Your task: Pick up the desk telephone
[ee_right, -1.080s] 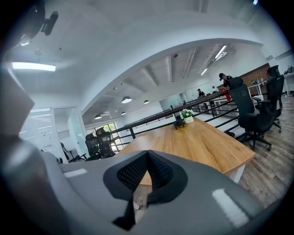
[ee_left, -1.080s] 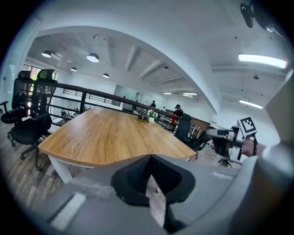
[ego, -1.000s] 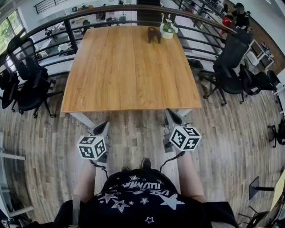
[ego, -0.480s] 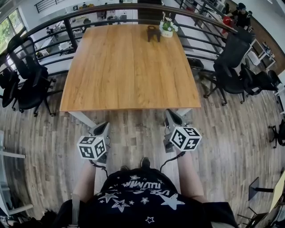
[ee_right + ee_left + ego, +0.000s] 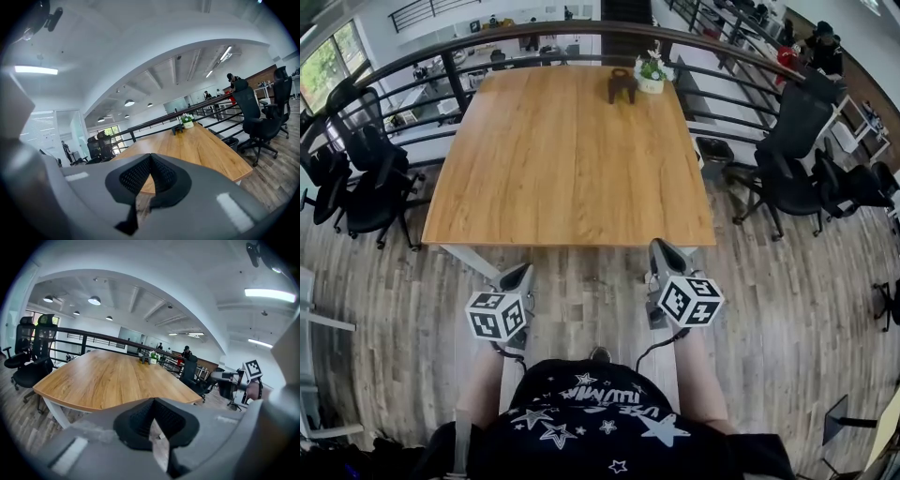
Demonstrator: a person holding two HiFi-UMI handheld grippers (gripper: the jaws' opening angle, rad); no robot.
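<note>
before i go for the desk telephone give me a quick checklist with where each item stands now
1. Left gripper empty: ok, jaws together, nothing between them.
2. Right gripper empty: ok, same.
3. Jaws open for a grasp: not ok, both shut.
4. Target in sight: ok, a dark object, probably the telephone, at the far end of the table beside a potted plant.
5. Target in reach: likely not ok, both grippers hang over the floor, short of the table's near edge.
6. Handset seated: cannot tell, too small.
</note>
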